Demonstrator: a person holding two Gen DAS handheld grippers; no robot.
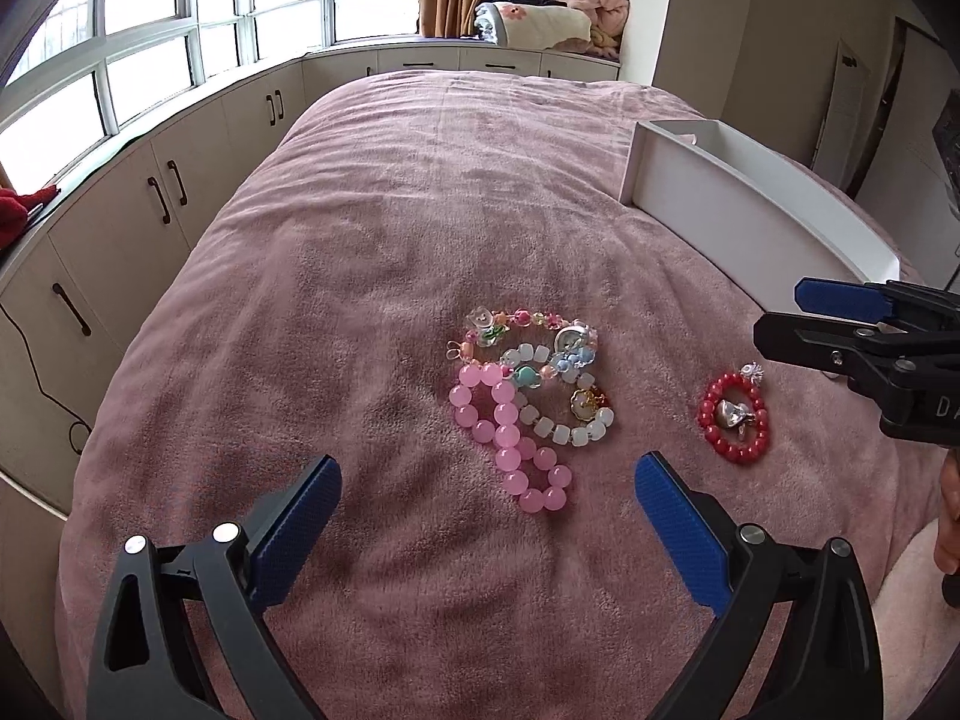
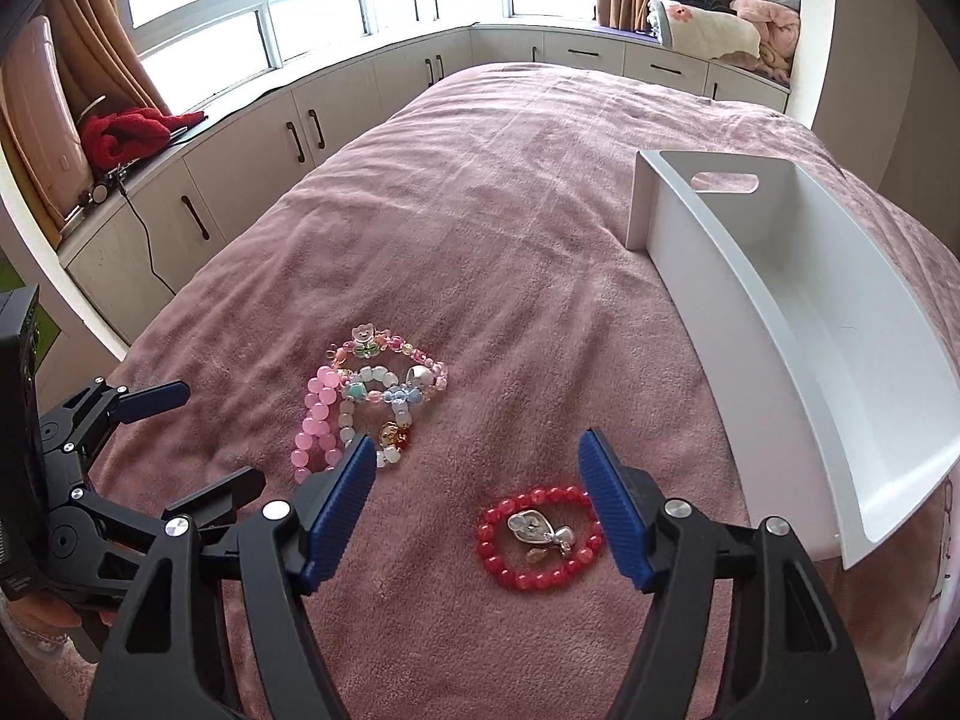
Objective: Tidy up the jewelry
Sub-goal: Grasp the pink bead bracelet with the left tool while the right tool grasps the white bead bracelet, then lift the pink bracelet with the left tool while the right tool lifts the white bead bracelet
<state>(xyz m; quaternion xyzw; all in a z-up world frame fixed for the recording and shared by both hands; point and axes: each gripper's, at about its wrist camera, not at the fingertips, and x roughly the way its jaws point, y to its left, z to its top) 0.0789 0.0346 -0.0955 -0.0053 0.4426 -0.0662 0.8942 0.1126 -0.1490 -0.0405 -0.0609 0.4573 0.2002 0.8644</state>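
A heap of bead bracelets lies on the pink bedspread: a pink bead bracelet (image 1: 510,438) (image 2: 315,420), a white bead bracelet (image 1: 564,429) and a multicoloured charm bracelet (image 1: 522,324) (image 2: 390,348). A red bead bracelet (image 1: 733,415) (image 2: 540,537) lies apart to the right, with silver charms (image 2: 537,528) inside its ring. My left gripper (image 1: 487,486) is open and empty, just short of the heap. My right gripper (image 2: 477,468) is open and empty, hovering over the red bracelet; it shows in the left wrist view (image 1: 780,318). A white tray (image 2: 798,324) (image 1: 750,204) stands at the right.
The bedspread (image 2: 510,192) covers the bed. White cabinets (image 1: 180,180) under windows run along the left and far sides. Folded blankets (image 2: 708,30) lie on the far window seat. A red cloth (image 2: 126,132) lies on the left ledge.
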